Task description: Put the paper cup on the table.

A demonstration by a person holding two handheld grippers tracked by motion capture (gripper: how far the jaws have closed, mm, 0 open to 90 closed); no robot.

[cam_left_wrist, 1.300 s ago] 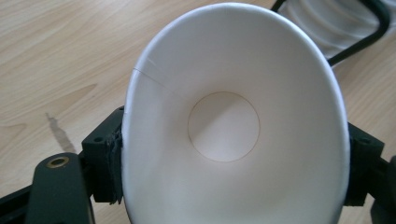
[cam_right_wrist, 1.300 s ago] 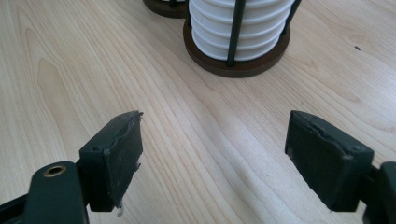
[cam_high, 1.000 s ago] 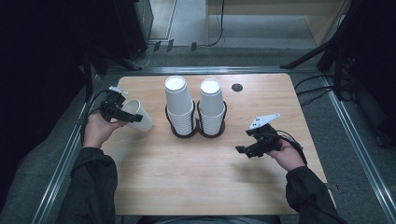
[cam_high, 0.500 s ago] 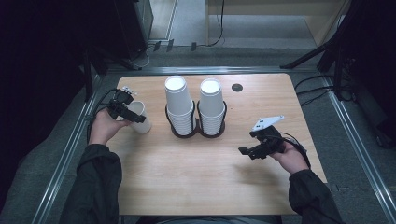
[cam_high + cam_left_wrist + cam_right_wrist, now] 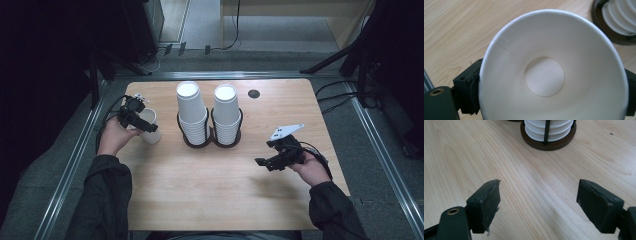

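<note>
Partly hidden: jaws behind cup [image 5: 549,75]

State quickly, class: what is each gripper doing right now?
Left gripper: jaws have just been opening, either side of the single paper cup standing on the table.
Right gripper: open, holding nothing.

High overview; two close jaw-level views, cup stacks [image 5: 207,117] shared.

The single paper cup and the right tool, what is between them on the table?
In the high view, two stacks of cups in a dark holder stand between the cup and the right tool.
</note>
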